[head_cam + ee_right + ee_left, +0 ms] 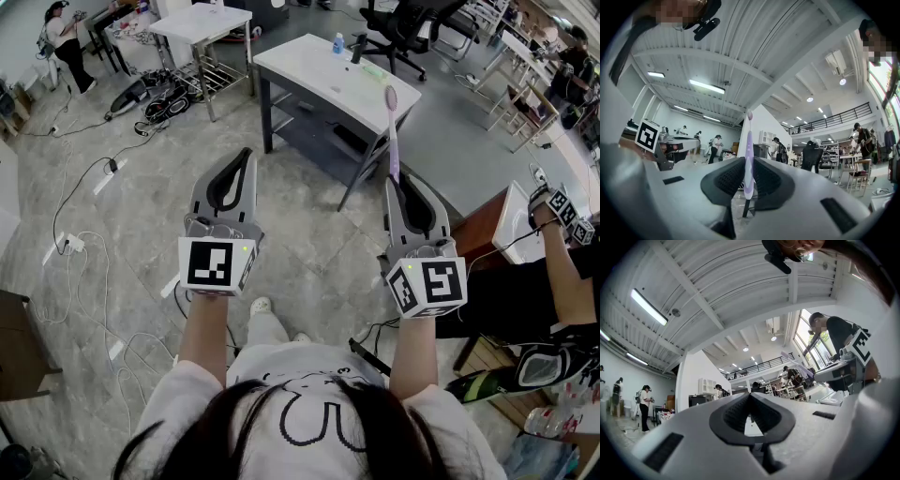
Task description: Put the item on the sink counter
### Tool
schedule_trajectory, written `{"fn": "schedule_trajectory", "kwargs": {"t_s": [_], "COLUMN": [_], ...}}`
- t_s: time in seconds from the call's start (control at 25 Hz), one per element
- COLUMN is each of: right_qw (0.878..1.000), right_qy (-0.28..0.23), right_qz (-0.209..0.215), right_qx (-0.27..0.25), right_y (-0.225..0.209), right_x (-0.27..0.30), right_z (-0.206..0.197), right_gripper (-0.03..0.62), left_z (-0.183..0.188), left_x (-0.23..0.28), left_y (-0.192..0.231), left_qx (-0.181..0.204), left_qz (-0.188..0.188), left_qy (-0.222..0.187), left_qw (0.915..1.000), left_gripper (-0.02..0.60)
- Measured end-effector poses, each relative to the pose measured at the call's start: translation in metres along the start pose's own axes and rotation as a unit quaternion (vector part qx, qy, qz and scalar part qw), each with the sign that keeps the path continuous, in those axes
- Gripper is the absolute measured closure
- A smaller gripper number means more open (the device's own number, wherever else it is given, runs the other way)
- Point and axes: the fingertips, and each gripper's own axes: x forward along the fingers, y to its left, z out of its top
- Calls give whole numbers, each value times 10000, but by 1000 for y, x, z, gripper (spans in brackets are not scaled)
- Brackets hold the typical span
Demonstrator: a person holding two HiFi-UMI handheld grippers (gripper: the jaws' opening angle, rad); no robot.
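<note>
dark hair (pixel 281 427) fills the bottom edge as a person in a white shirt (pixel 253 366) holds up two grey grippers, each capped with a cube of black-and-white square markers. left gripper (pixel 246 157) is pinched closed on nothing. right gripper (pixel 397 183) clamps an upright purple-and-white toothbrush (pixel 394 141), well apart from the white sink counter (pixel 300 61) ahead, where a small blue bottle (pixel 338 42) stands.
</note>
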Motion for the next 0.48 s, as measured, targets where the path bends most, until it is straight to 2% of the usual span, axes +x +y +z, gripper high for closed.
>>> {"fn": "schedule_trajectory", "kwargs": {"t_s": [0.28,0.48], "right_qw": [10000,9999], "right_qy": [-20,-80], "right_qz": [-28,-34], "right_qx": [-30,149], "right_y": [-9,-17], "right_x": [16,54], "right_z": [-8,-19], "right_gripper": [519,519], "left_z": [-7,-26], "left_x": [18,46], "left_y": [9,33], "left_qx": [26,23], "left_qz": [23,52], "left_qy": [-34,-17], "left_qw": [10000,10000], "left_gripper": [572,572]}}
